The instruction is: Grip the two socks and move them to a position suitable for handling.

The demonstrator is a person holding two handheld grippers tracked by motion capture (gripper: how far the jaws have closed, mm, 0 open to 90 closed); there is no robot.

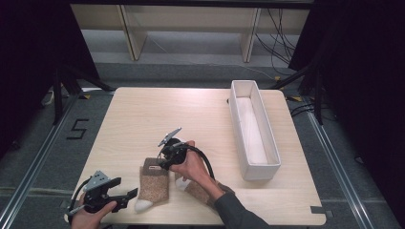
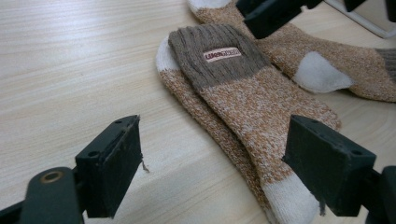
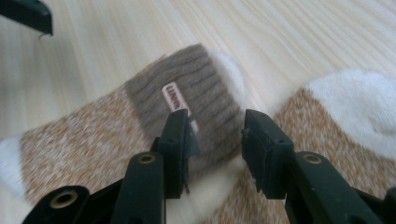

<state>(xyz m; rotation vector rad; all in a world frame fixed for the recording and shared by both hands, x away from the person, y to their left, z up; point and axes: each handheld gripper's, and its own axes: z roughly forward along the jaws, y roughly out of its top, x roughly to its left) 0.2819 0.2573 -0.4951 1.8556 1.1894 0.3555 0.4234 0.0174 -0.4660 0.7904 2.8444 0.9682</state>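
Lying folded at about six o'clock on the bench [image 1: 143,119], the folded sock [image 1: 154,183] has its brown ribbed cuff and small label turned toward twelve o'clock and its white toe close to the near edge. A second sock [image 1: 197,188] lies just to its three o'clock side, touching or nearly touching it, partly under the person's right forearm.

The right claw [image 1: 165,164] hangs over the folded sock's cuff end; in the right gripper view its tips [image 3: 212,140] stand partly apart, a moderate gap, with the ribbed cuff [image 3: 187,100] showing between and beyond them and nothing gripped. Whether the tips touch the fabric I cannot tell.

The left claw [image 1: 125,191] sits at roughly seven o'clock, near the bench's near-left corner, pointing toward three o'clock at the toe end. Its jaws stand wide in the left gripper view [image 2: 212,163], with the sock's lower part lying between them on the wood, unpressed.

A long white tray [image 1: 239,129] runs along the three o'clock edge, well apart from both socks. The far half of the bench, from nine through twelve o'clock, is bare wood, giving free room toward the tray.
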